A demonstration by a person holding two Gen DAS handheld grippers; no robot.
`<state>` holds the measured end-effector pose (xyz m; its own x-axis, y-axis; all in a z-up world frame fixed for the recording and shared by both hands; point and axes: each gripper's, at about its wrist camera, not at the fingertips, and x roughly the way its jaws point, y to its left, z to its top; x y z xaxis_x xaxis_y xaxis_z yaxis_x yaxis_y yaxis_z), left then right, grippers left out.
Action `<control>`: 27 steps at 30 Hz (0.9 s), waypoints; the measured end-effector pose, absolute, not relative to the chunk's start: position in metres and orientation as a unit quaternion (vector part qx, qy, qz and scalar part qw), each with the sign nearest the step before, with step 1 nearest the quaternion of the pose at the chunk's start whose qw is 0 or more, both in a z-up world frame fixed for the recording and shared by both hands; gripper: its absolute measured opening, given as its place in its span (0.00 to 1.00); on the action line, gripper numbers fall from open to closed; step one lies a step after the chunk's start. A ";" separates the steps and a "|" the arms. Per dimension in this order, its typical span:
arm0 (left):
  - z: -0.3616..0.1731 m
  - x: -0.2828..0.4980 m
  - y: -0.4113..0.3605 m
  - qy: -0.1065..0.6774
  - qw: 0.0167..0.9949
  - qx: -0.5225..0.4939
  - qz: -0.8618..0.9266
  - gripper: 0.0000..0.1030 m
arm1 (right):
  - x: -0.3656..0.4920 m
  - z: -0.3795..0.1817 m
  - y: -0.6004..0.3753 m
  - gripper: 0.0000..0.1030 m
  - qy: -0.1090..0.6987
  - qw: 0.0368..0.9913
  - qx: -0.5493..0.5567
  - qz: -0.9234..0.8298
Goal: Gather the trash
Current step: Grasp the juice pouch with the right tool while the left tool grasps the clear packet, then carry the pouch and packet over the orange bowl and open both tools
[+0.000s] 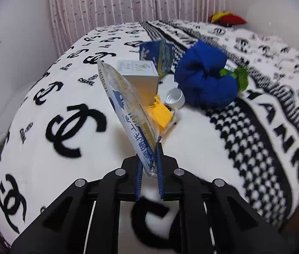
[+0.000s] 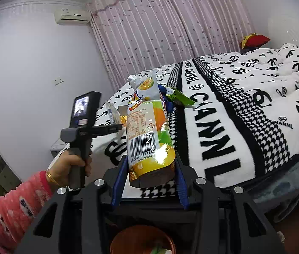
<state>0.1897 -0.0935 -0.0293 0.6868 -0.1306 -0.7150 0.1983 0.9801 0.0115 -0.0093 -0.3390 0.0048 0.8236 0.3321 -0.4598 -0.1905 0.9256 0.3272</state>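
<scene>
The left gripper (image 1: pixel 150 169) is nearly closed, pinching the bottom edge of a wrapper (image 1: pixel 128 116) that stands up above the blanket (image 1: pixel 43 97). Beyond lie a white box (image 1: pixel 137 74), yellow scrap (image 1: pixel 162 114), cap (image 1: pixel 174 98) and blue cloth (image 1: pixel 206 80). The right gripper (image 2: pixel 151 182) clamps a juice pouch (image 2: pixel 149 127), lifted over the bed, above a brown bin (image 2: pixel 143 241).

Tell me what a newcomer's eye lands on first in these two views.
In the right wrist view, a glossy orange-and-green spouted juice pouch stands upright, clamped in the right gripper. In the left wrist view, the left gripper pinches a blue-and-white printed plastic wrapper above the black-and-white logo blanket, with a bunched deep-blue cloth lying beyond it among the litter.
</scene>
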 end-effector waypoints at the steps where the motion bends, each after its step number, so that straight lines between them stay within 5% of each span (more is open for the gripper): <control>1: -0.025 0.185 -0.089 0.382 0.918 0.038 -0.097 0.10 | -0.011 0.004 -0.338 0.40 0.261 0.946 0.134 0.139; 16: 0.018 0.052 -0.043 0.335 0.912 0.043 -0.232 0.09 | -0.028 0.010 -0.301 0.40 0.259 0.945 0.100 0.170; 27: -0.026 -0.033 -0.018 0.404 0.861 0.050 -0.306 0.10 | -0.058 -0.004 -0.265 0.40 0.299 0.932 0.042 0.200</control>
<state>-0.0333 -0.0182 -0.0261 0.4869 -0.4865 -0.7254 0.5672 0.8077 -0.1610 -0.0578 -0.2645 -0.0043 0.7417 0.3974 -0.5403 -0.3471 0.9167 0.1976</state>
